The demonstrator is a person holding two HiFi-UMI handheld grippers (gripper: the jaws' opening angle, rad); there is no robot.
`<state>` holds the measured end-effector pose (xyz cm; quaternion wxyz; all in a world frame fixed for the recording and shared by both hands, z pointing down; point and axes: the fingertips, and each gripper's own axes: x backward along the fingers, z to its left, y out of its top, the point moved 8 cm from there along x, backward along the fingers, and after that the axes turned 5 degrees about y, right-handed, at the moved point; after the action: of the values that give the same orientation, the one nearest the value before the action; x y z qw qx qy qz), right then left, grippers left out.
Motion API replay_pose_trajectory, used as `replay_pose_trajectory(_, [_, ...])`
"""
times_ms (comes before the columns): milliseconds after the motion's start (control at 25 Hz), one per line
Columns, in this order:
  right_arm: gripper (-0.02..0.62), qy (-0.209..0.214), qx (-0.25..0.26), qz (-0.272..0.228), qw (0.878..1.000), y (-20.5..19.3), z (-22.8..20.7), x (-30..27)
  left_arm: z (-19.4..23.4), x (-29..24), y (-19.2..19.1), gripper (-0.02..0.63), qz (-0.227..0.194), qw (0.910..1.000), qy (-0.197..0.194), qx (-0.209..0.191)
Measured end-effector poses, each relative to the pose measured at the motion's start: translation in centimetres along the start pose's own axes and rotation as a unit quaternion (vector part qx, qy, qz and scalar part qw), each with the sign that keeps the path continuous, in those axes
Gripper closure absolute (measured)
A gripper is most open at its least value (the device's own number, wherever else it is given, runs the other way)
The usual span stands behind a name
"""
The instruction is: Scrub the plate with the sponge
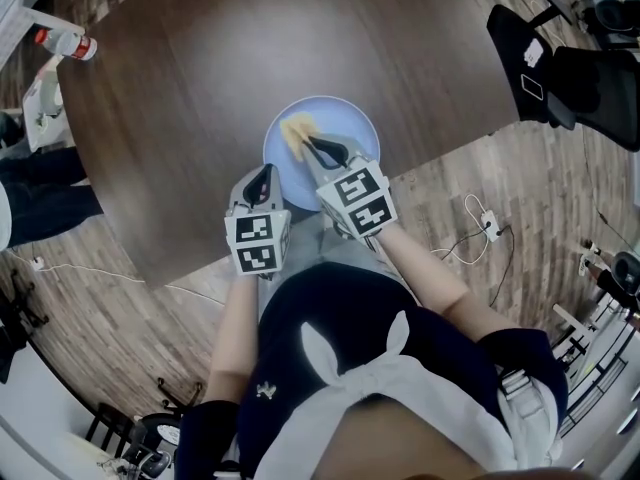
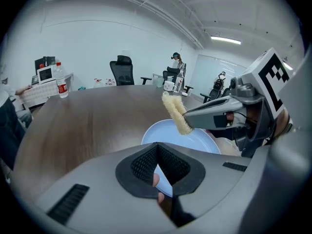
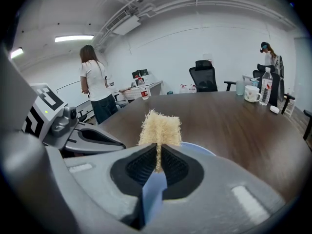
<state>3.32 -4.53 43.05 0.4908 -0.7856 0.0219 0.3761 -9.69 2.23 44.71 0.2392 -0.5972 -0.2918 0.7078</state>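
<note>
While the left gripper (image 1: pixel 263 181) nips the round pale-blue plate (image 1: pixel 350 124), the right gripper (image 1: pixel 322 149) squeezes a fibrous yellow sponge (image 1: pixel 296 132) over it; the red label on the clear plastic bottle (image 1: pixel 68 43) is too blurred to read.

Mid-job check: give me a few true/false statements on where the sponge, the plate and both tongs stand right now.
1. The right tongs are shut on the sponge. True.
2. The left tongs are open and clear of the plate. False: they are clamped on the plate's rim, on the person's left.
3. The sponge is held over the plate. True.
4. The plate sits at the middle of the table. False: it lies close to the table edge nearest the person.
</note>
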Motion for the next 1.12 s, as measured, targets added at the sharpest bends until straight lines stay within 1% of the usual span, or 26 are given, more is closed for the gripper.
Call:
replay_pose_trajectory(440, [0.571,0.016,-0.008,0.066,0.998,-0.7,-1.2,-5.1,2.0,-3.3,-1.2,0.600,0.036,0.9992,-0.003,0.015])
replay_pose_trajectory(840, [0.571,0.024,-0.010,0.130,0.991,-1.9,-2.1,-8.2,2.0,-4.8,-2.2,0.600,0.058,0.9979,-0.010,0.026])
replay_pose_trajectory(1120, [0.571,0.023,-0.013,0.153,0.988,-2.3,-2.6,-9.6,2.1,-5.5,-2.9,0.600,0.074,0.9969,-0.009,0.026])
